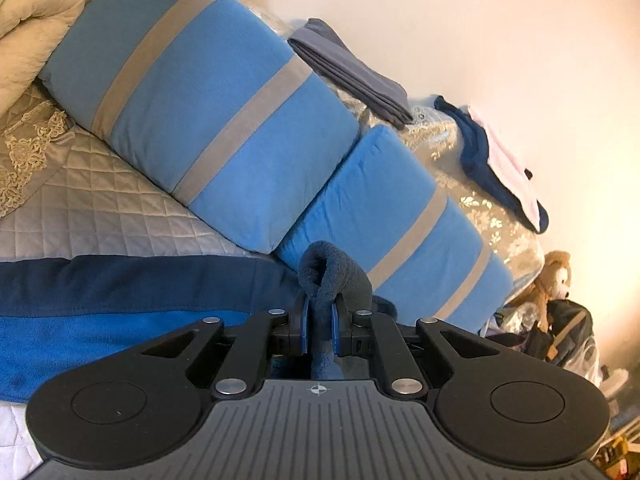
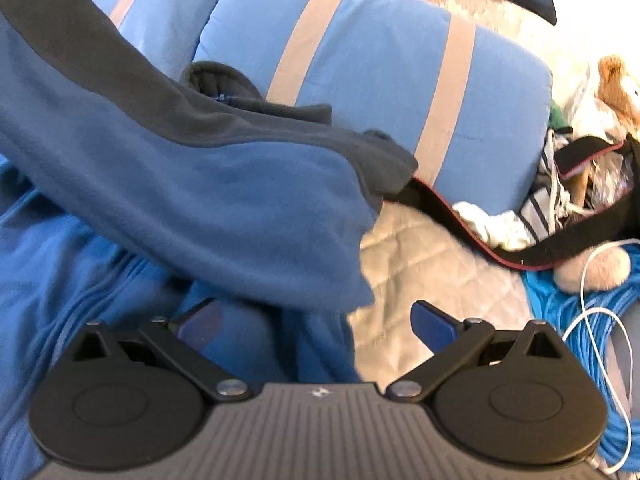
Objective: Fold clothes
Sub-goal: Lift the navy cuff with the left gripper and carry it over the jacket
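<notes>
The left gripper, angled downward toward the bed, pinches a fold of the blue and dark grey fleece garment, lifting it above the quilted bedspread. The right gripper, also tilted down, hangs with jaws wide apart just beneath the raised cloth.

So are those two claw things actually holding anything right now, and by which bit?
The left gripper pinches a bunched fold of the blue fleece jacket at its dark grey edge. The right gripper is open and holds nothing.
</notes>
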A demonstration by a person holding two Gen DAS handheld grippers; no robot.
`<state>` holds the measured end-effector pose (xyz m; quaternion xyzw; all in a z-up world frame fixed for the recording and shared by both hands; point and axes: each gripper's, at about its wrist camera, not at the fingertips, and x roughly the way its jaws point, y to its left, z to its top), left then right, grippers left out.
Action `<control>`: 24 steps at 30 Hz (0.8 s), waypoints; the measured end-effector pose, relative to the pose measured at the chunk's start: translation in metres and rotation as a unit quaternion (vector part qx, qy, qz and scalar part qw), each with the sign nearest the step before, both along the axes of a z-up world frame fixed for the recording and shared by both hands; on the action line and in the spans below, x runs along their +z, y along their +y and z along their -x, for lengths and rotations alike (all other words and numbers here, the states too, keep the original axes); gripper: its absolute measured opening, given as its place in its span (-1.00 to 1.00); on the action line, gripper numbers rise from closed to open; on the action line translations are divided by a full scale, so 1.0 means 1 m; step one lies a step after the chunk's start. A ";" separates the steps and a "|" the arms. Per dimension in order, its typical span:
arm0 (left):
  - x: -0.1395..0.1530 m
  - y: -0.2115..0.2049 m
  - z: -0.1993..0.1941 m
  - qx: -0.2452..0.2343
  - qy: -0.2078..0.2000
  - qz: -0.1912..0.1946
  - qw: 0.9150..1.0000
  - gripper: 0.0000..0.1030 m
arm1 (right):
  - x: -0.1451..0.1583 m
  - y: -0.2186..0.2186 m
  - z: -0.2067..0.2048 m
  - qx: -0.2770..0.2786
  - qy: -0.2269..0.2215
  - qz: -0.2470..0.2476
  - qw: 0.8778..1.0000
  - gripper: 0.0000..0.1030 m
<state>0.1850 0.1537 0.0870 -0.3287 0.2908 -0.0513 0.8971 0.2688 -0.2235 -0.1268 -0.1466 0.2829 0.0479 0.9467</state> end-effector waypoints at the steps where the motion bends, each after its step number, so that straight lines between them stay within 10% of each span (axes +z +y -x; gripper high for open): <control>1: 0.000 0.001 0.000 0.002 0.000 0.000 1.000 -0.81 | -0.001 -0.001 -0.006 -0.005 -0.001 0.001 1.000 1.00; 10: -0.018 0.002 -0.012 0.015 0.020 -0.002 1.000 -0.81 | -0.002 -0.047 -0.049 -0.109 -0.020 -0.075 0.991 1.00; 15: -0.035 -0.008 -0.027 -0.001 0.032 0.015 0.999 -0.81 | 0.003 -0.114 -0.053 -0.162 0.006 -0.271 0.949 1.00; 24: -0.041 -0.027 -0.049 -0.018 0.036 0.042 0.998 -0.81 | -0.001 -0.170 -0.079 -0.178 0.122 -0.387 0.897 1.00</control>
